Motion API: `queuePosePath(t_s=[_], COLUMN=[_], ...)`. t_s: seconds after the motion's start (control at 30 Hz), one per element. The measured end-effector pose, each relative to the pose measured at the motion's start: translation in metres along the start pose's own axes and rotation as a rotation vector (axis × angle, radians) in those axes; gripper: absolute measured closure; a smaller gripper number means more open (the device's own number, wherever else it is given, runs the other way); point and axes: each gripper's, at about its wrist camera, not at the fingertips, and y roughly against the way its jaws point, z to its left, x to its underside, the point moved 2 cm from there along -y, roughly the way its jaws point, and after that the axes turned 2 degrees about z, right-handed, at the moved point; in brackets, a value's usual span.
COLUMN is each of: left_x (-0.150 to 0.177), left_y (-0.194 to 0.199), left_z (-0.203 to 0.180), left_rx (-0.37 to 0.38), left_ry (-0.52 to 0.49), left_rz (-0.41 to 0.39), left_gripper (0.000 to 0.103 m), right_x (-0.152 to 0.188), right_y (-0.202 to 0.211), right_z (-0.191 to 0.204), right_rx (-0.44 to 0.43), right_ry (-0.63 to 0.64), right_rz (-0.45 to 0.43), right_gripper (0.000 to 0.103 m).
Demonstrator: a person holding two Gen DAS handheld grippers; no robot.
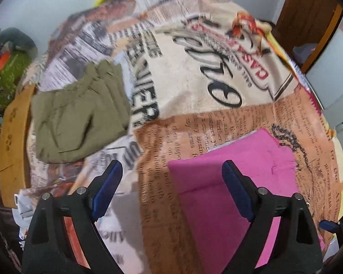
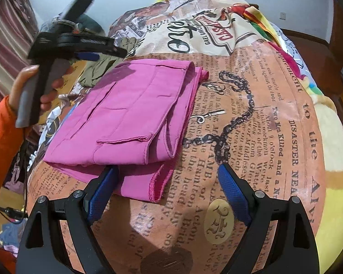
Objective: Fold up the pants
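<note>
Pants (image 2: 125,114) in bright pink lie folded into a compact stack on a bed, on a bedspread (image 2: 251,137) printed like old newspaper. One layer sits squarely on top, its pocket seam and hem edge facing up, while a lower layer sticks out beneath it toward the right wrist camera, ending in a raw-looking hem. That uneven edge suggests the fold is well along but may want one more tuck or a smoothing pass; this is a judgement from how the layers lie.

The right gripper (image 2: 167,182) hovers low just in front of the protruding layer, its blue fingers spread wide and holding nothing; the left finger overlaps the cloth's near edge in view, though contact cannot be confirmed. The position would suit sliding under or pinching that loose hem.

The left gripper (image 1: 171,178) is also spread wide and empty, held above the pants' far side. In the right wrist view it is seen raised off the bed, gripped by the person's left hand (image 2: 34,86) in an orange sleeve, apparently clear of the cloth.

Further off, an olive-green garment (image 1: 80,118) lies folded on the same bedspread, well apart from the pink stack, probably set aside as finished.
</note>
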Motion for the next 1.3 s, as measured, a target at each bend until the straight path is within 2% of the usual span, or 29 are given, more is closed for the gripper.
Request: queuePosePath(t_s=[0.07,0.13,0.2,0.53,0.9,1.17,1.3], left_x=[0.001,0.005,0.011,0.060,0.133,0.166,0.173], left_y=[-0.018,-0.033,-0.035,0.006,0.049,0.064,0.072], left_z=[-0.007,-0.013,-0.014,0.003,0.031,0.029,0.025], left_rx=[-0.010,-0.055,-0.089,-0.166,-0.064,0.052,0.021], left_ry=[-0.028,-0.070,-0.102,-0.164,-0.071,-0.024,-0.057], left_rz=[0.049,0.078,0.050,-0.017,-0.010,-0.009,-0.044], left_gripper=[0.014,0.009,0.005,0.005,0.005,0.005,0.005], right_x=[-0.001,-0.001,-0.002,0.000,-0.009,-0.011,-0.007], right_y=[0.000,-0.001,-0.001,0.014,0.045,0.043,0.028], right_z=[-0.003,-0.006,-0.009,-0.019,-0.017,0.007,0.013], right_rx=[0.004,0.008,0.012,0.071,0.119,0.065,0.044], right_ry=[-0.009,-0.019,-0.027,-0.039,-0.042,0.008,0.012], right_rz=[0.000,-0.001,-0.002,-0.042,-0.132,-0.151,-0.126], right_gripper=[0.016,0.016,0.016,0.016,0.016,0.017,0.018])
